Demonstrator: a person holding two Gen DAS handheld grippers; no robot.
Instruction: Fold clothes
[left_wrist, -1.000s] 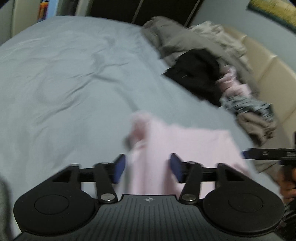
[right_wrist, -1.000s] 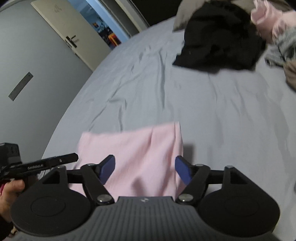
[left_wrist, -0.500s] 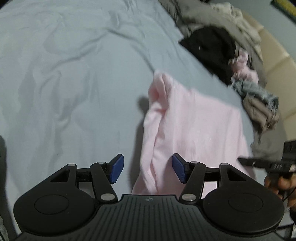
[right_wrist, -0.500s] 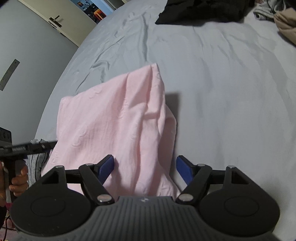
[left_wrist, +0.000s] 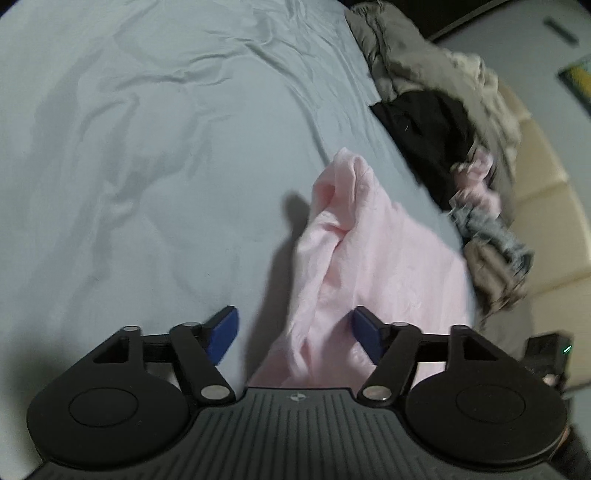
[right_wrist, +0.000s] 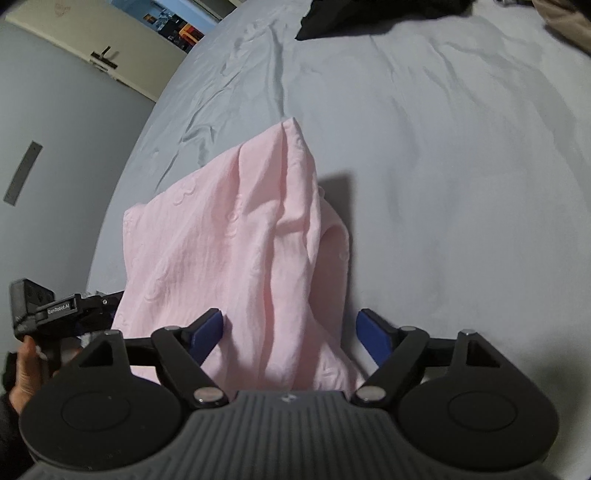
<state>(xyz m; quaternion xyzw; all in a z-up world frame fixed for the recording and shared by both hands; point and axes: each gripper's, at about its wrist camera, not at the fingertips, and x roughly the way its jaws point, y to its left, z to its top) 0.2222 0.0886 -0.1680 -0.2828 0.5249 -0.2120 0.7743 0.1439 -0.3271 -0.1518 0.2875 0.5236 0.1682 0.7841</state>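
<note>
A pale pink garment (left_wrist: 373, 258) lies rumpled on the light grey-blue bed sheet (left_wrist: 147, 166), with raised folds at its far end. My left gripper (left_wrist: 295, 332) hovers low over its near left edge. Its jaws are opening; cloth sits between them, and the left pad (left_wrist: 223, 332) is clear of it. In the right wrist view the same garment (right_wrist: 236, 236) runs up between the blue pads of my right gripper (right_wrist: 290, 334). Those jaws are opening too, and the right pad (right_wrist: 373, 338) stands apart from the cloth. Neither gripper pinches the fabric.
A heap of unfolded clothes (left_wrist: 436, 122), grey, black, pink and striped, lines the bed's right side against a beige padded headboard (left_wrist: 546, 206). A black garment (right_wrist: 369, 14) lies at the far end. A hand (right_wrist: 22, 365) holds the other gripper's handle. A door (right_wrist: 110, 48) stands beyond the bed.
Both grippers sank toward the bed and the pink garment settled onto the sheet. Both pairs of jaws widened and the cloth slackened between them.
</note>
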